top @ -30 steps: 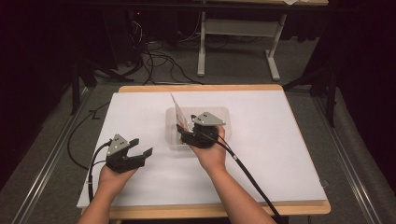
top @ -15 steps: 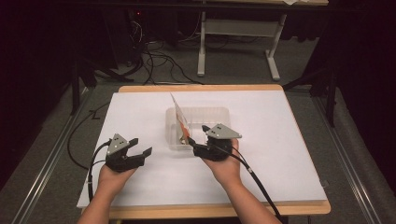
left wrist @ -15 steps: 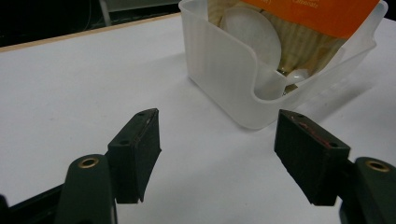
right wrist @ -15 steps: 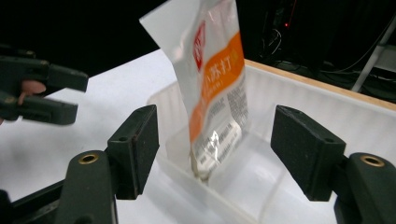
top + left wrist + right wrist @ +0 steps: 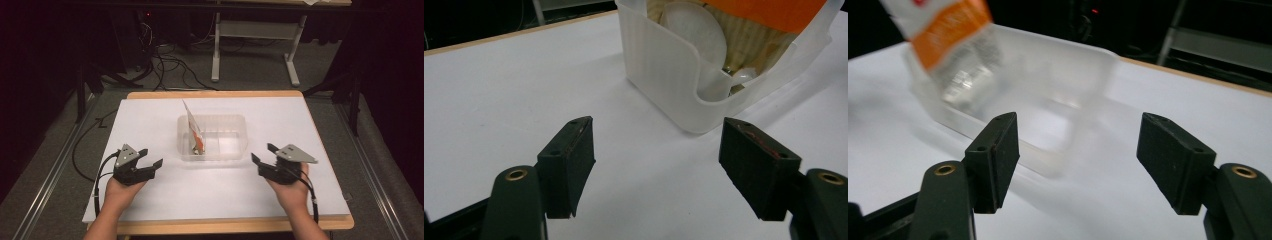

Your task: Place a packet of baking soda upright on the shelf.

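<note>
Standing in a translucent plastic tub, orange-and-white bulb blister card: light, crushable, best pinched by its upper card edge; left gripper and right gripper wide open, empty.

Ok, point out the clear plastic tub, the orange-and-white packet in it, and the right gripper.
clear plastic tub [image 5: 235,150]: high view, near right rim.
orange-and-white packet [image 5: 194,129]: high view, middle of its upright face.
right gripper [image 5: 265,154]: high view, midway between its fingertips.

White table sheet, floor cables, grey desk frame
</note>
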